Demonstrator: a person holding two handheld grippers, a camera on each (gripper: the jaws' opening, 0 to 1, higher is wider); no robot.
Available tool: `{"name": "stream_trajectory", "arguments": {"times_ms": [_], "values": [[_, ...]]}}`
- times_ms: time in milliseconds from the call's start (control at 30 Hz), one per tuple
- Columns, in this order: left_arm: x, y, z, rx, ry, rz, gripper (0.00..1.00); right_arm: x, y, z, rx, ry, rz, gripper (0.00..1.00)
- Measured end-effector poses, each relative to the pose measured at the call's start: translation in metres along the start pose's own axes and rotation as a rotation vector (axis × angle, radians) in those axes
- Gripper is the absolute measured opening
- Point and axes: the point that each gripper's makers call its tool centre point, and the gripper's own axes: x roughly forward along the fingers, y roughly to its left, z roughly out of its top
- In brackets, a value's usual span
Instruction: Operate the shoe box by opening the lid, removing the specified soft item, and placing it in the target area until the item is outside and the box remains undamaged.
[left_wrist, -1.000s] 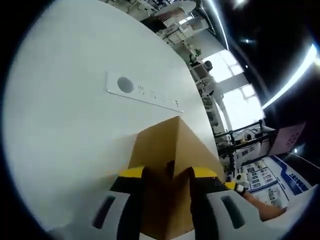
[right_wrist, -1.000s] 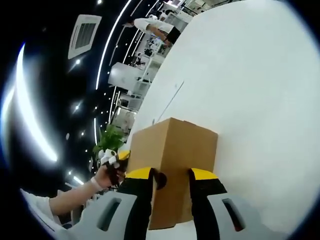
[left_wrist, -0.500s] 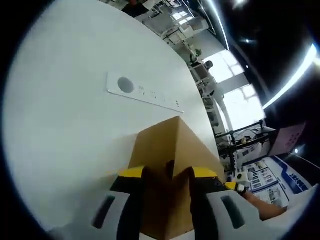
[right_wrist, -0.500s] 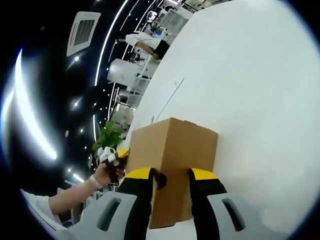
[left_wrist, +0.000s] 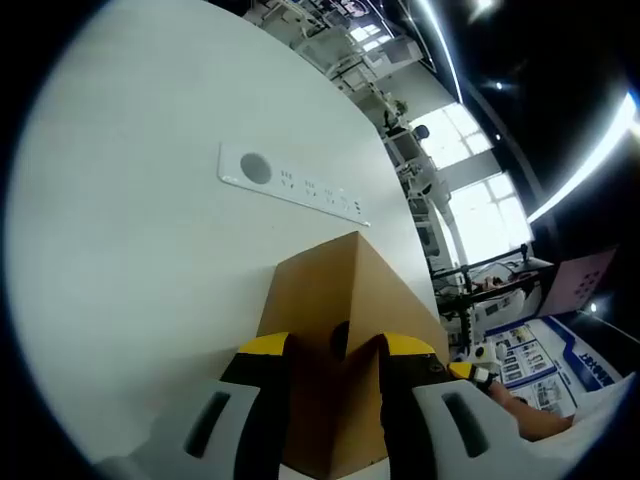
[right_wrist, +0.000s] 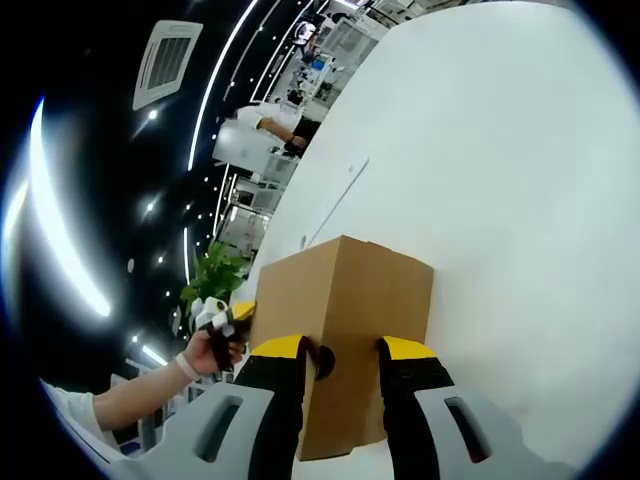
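A closed brown cardboard shoe box (left_wrist: 345, 295) stands on a white table (left_wrist: 130, 230). In the left gripper view one box corner points away from me, and my left gripper (left_wrist: 336, 352) is shut on the near end, its yellow-tipped jaws on either side of a dark notch. In the right gripper view my right gripper (right_wrist: 343, 356) is shut on the other end of the shoe box (right_wrist: 345, 300). There the left gripper (right_wrist: 228, 318) and the hand holding it show at the box's far left. The box's inside is hidden.
A flat white power strip (left_wrist: 290, 187) lies on the table beyond the box, also seen as a thin power strip (right_wrist: 338, 202) edge-on. Past the table's rim are a potted plant (right_wrist: 207, 280), desks, and a bent-over person (right_wrist: 272, 122). White table surface spreads around the box.
Both grippers keep the same hold on the box. The views have tilted slightly, and the person in the background has moved.
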Motion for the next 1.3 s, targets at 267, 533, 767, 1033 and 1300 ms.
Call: {"name": "stream_trajectory", "arguments": {"times_ms": [267,533,767,1033,1300], "values": [[-0.001,0.0,-0.001,-0.013,-0.015,0.004,0.33,0.002,-0.001,0.003,-0.01,0.007,-0.005,0.28],[-0.004,0.002,-0.004,-0.035,-0.029,0.012,0.33,0.003,0.0,0.007,-0.02,0.006,-0.006,0.28],[-0.005,0.003,-0.004,-0.039,-0.035,0.018,0.33,0.004,-0.001,0.009,-0.024,0.018,-0.001,0.28],[-0.006,0.008,-0.002,-0.048,-0.045,0.021,0.33,0.005,-0.002,0.01,-0.03,0.024,-0.001,0.28],[-0.007,0.013,-0.001,-0.059,-0.045,0.026,0.34,0.007,-0.002,0.015,-0.037,0.03,0.003,0.28]]}}
